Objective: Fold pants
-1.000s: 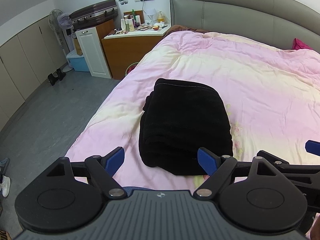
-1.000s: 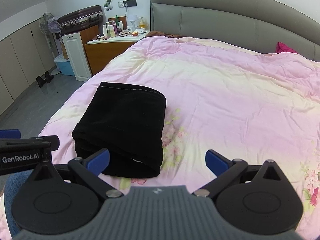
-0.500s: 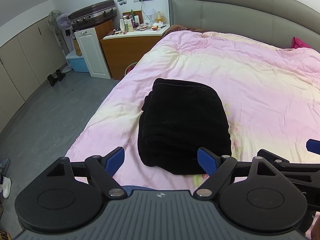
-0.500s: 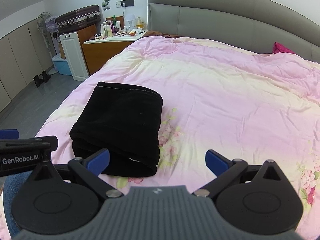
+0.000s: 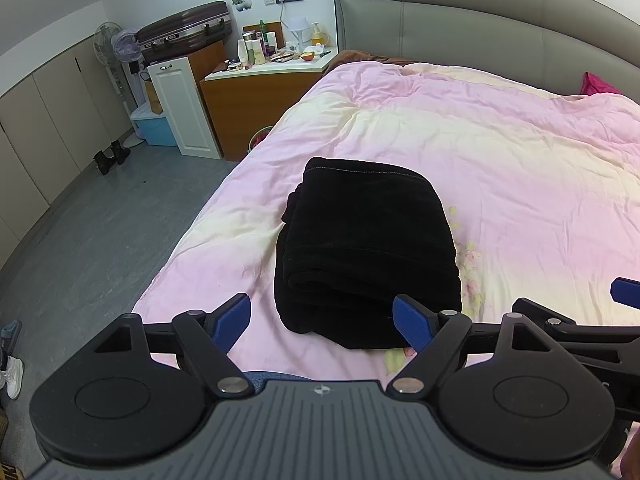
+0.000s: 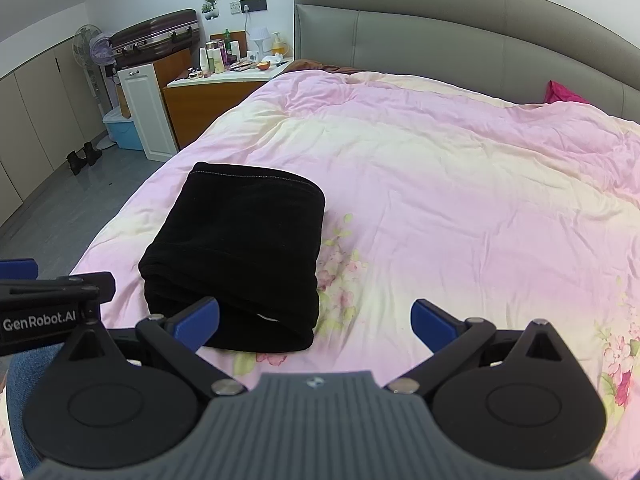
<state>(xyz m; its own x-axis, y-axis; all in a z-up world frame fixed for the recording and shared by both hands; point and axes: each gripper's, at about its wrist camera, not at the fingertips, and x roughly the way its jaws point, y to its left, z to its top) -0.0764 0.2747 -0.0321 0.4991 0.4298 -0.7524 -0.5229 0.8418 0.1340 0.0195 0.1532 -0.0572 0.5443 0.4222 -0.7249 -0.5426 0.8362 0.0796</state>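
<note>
Black pants [image 5: 366, 248] lie folded in a compact stack on the pink bedspread [image 5: 500, 184], near the bed's left edge; they also show in the right wrist view [image 6: 240, 256]. My left gripper [image 5: 322, 318] is open and empty, held just short of the stack's near end. My right gripper [image 6: 316, 320] is open and empty, in front of the stack's right corner, its left fingertip [image 6: 196, 322] over the pants' near edge. The right gripper's tip [image 5: 624, 292] shows at the right of the left wrist view.
The grey headboard [image 5: 480, 36] is at the back. A wooden nightstand [image 5: 256, 108] with bottles, a white cabinet [image 5: 180, 108], a suitcase [image 5: 184, 34] and a fan [image 5: 120, 46] stand left of the bed. Grey floor [image 5: 100, 240] lies left. A magenta item [image 6: 564, 92] lies by the headboard.
Both grippers have drawn back slightly from the folded pants and stay open. The pants have not moved.
</note>
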